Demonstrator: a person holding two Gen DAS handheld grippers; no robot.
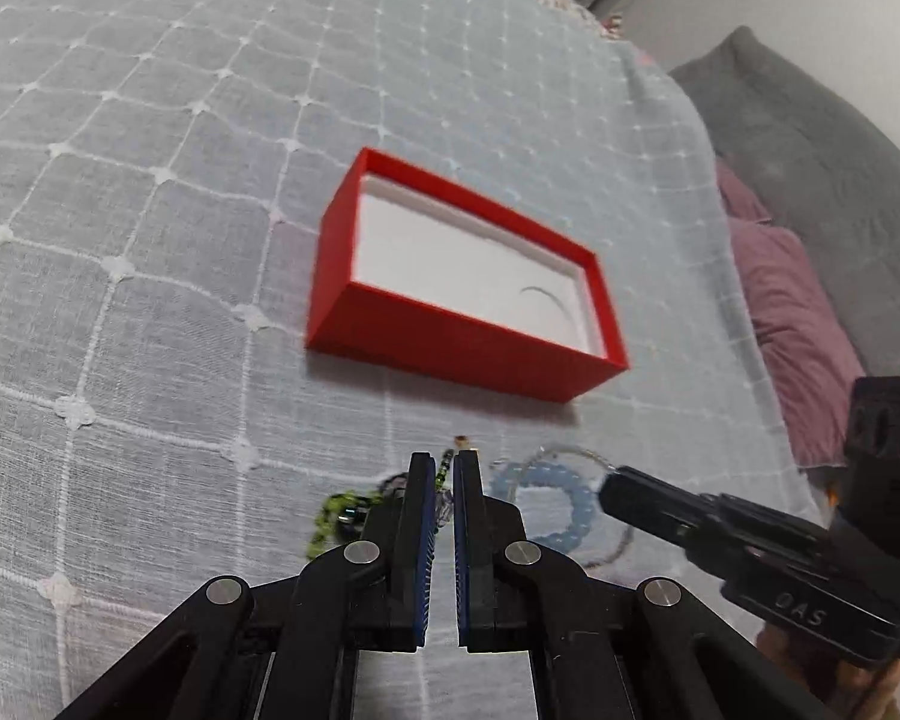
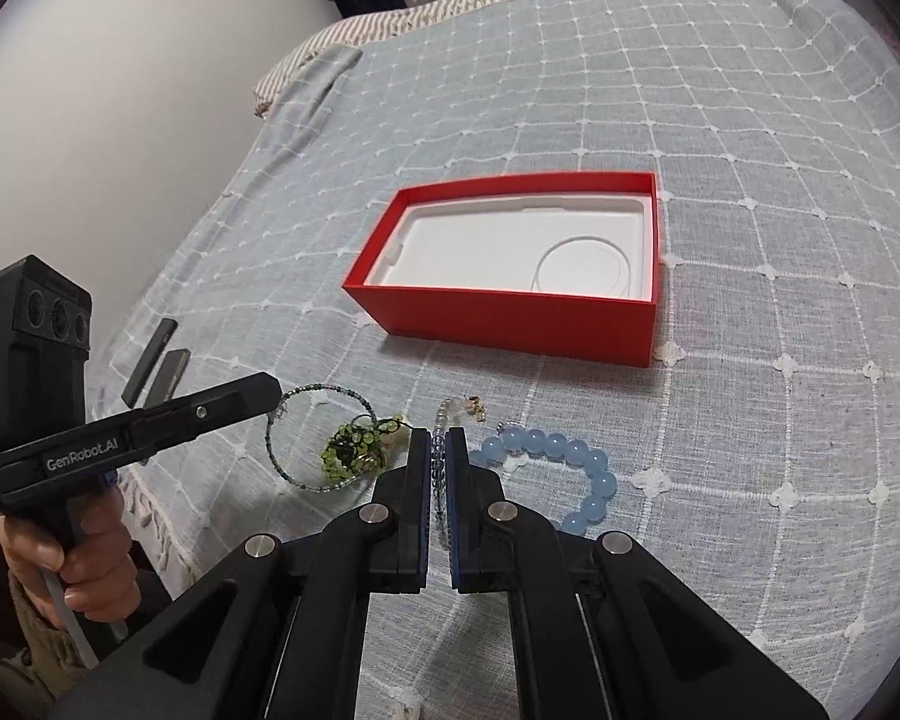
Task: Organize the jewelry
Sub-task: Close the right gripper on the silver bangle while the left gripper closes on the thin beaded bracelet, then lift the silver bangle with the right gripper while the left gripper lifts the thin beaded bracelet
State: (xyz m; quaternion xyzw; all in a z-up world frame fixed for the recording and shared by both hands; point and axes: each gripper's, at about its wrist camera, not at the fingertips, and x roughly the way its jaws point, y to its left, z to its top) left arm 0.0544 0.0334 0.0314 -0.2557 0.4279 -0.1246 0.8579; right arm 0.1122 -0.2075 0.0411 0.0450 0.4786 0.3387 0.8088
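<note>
Right gripper (image 2: 440, 441) nearly closed astride clear bead strand (image 2: 438, 468); clamped or just clear, cannot tell. Left gripper (image 1: 445, 468) likewise narrow over green bead cluster (image 2: 354, 450); grip unconfirmed, frame blurred. Pick-up step judged in hand. Next: lift, carry to red box (image 2: 510, 324), well apart on bedspread (image 2: 750, 180). Blue bead bracelet (image 2: 576, 456) partly hidden behind fingers.

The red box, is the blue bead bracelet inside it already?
No, the blue bead bracelet lies on the bedspread in front of the red box, whose white tray holds only a thin wire ring.
</note>
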